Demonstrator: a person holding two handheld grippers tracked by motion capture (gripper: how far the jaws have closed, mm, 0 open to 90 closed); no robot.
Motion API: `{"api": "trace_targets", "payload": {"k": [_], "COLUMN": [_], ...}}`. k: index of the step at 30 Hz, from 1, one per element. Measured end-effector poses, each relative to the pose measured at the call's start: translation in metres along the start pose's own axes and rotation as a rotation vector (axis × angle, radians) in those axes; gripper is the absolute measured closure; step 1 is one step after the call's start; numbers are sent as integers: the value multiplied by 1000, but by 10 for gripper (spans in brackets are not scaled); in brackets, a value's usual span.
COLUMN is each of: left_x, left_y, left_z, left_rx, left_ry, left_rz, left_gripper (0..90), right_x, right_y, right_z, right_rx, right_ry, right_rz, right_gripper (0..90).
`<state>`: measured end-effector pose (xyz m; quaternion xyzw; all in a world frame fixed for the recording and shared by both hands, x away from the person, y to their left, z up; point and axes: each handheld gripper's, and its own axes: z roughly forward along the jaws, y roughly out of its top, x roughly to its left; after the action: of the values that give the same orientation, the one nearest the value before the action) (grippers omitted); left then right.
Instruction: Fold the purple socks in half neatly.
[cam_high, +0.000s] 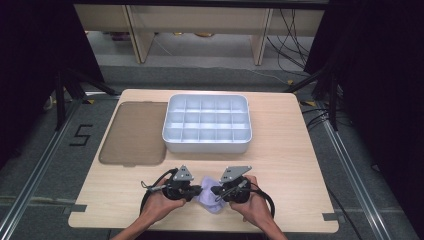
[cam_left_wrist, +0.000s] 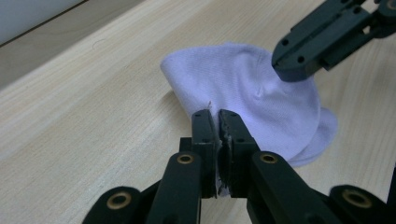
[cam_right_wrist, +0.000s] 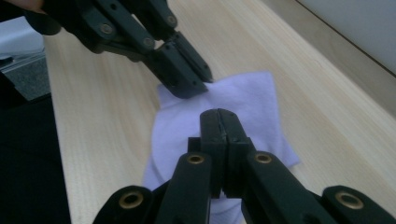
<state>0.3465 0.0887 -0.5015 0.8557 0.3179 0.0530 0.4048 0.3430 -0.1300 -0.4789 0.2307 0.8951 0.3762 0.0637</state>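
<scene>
Both grippers, left gripper (cam_high: 199, 190) and right gripper (cam_high: 214, 190), clamped tight on lilac cloth (cam_high: 208, 200) from opposite sides, cloth on near edge of wooden table (cam_high: 295, 165), white divided tray (cam_high: 207, 124) and brown lid (cam_high: 134, 133) farther back.

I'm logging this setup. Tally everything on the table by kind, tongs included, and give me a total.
Tongs: 2, the left tongs and the right tongs, both shut on the cloth
Pale purple cloth: 1
White divided tray: 1
Brown translucent lid: 1, flat beside the tray
Total: 5
</scene>
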Motion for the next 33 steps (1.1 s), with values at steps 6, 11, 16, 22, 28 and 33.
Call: {"api": "trace_targets", "payload": {"k": [6,11,16,22,28,33], "left_x": [0,-1,-3,-6,-5,-5], "left_y": [0,0,1,2,3,3], "left_z": [-1,-1,-4,-6,-8,-11], "left_rx": [16,18,22,27,24,17], "left_ry": [12,9,37,44,59,60], "left_rz": [24,30,75,95,106,117], "left_gripper": [846,847,847,847,847,847], "right_x": [10,18,9,-21,-25,-21], "right_y": [2,-1,4,7,4,9], "right_z": [11,31,17,18,25,9], "right_rx": [16,88,27,18,67,18], "right_ry": [35,49,38,-61,-65,-68], "right_rz": [-19,-49,-22,8,18,18], "right_gripper": [900,900,900,900,900,900]}}
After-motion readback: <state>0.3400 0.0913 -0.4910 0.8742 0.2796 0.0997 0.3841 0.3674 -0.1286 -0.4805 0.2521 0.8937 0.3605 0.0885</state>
